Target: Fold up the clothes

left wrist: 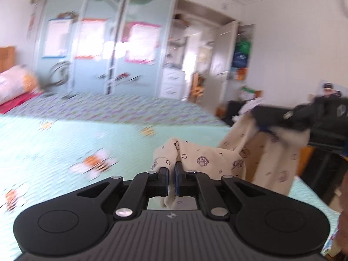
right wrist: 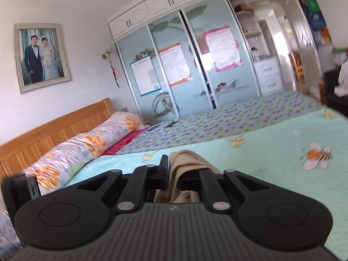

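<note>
Where blur smears it, cream garment hides right tool — partly.

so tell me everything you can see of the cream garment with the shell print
The cream garment looks like soft, thin knit fabric printed with dark purple shells, stars and rings. It is lifted off the mint bee-print bedspread, bunched and hanging in folds between both tongs. The left tongs are shut on one edge. The other end drapes from the right tongs, where a cream fold sits between the fingers; whether they press it is unclear.
</note>
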### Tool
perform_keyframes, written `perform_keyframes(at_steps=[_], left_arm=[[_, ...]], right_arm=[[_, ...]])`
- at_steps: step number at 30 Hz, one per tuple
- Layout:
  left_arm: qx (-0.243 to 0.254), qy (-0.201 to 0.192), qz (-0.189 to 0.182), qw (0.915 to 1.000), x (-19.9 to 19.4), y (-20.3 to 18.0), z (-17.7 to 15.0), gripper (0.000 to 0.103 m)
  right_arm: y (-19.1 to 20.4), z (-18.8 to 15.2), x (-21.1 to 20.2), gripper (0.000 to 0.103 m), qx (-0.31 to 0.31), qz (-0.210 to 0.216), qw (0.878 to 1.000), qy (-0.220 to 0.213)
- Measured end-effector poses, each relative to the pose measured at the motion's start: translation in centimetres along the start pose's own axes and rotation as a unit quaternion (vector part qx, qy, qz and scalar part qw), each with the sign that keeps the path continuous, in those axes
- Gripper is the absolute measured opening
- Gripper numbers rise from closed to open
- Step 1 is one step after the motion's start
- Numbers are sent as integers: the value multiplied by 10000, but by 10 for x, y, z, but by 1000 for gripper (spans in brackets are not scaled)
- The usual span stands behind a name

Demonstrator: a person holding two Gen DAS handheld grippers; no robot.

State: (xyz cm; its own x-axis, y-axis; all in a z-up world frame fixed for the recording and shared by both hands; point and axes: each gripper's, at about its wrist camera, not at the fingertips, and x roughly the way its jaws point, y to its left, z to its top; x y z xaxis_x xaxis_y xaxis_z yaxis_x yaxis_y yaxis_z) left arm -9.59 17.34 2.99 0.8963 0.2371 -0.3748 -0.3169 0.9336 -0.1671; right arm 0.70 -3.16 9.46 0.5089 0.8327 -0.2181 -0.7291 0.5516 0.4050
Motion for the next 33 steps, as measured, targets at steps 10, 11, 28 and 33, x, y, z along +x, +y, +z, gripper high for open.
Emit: perform_keyframes(at_steps=[10,11,28,33], left_arm=[[-672,712,545,9937,-23,80,-59,43],[-572,772,391,9946,-23,74,-63,49],[360,1887,296,9809,47,56,-133,42],[95,1483,202,9887,46,77,-122,12]], right_arm=[[-54,-98,7,83,534,-1125,9832,1337],[-61,-109,8,83,689,-1202,9795,1466],[-27,-175,108,83,1004,-776,9580,2571],[-16,-187,137,19,749,-812,9529,2826]])
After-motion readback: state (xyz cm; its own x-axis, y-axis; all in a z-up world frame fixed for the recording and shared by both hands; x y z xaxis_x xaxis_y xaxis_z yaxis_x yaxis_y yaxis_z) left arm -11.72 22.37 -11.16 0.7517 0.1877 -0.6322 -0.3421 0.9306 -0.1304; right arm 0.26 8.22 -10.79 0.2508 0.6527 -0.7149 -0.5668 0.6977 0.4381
